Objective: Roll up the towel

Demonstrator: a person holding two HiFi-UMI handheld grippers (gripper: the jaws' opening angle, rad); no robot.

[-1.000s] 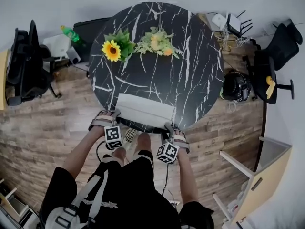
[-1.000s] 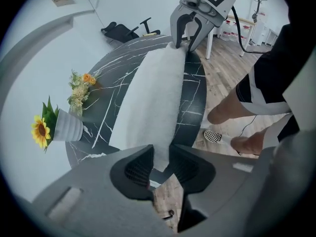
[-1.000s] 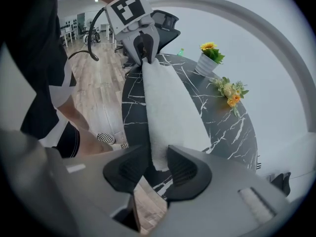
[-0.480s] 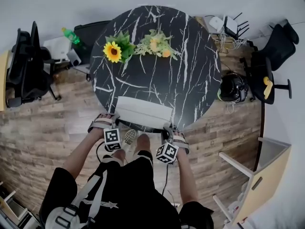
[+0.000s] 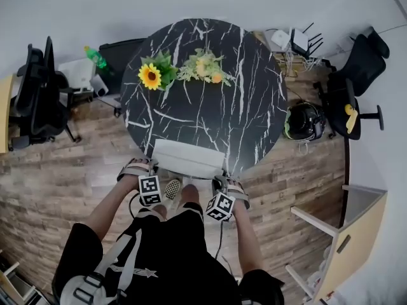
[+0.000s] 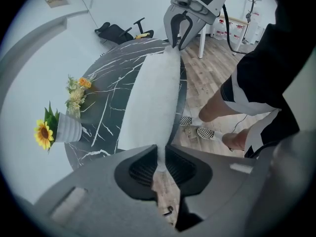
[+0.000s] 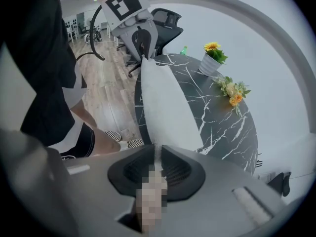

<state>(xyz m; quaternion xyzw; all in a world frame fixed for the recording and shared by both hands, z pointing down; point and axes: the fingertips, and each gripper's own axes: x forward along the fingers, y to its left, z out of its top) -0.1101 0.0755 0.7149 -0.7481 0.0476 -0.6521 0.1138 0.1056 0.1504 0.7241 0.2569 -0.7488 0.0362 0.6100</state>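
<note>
Left gripper [image 6: 159, 164] and right gripper [image 7: 157, 164], jaws just closed, each pinch a near corner of the towel [image 5: 187, 157] at the table [image 5: 210, 107] edge; if we lift unevenly, a corner could slip free.

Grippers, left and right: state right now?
Left gripper: fingers just closed, shut on one end of the towel.
Right gripper: fingers just closed, shut on the towel's other end.

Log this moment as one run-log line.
left tool: just closed on towel edge | right tool: just closed on towel edge | towel: unrolled on table
</note>
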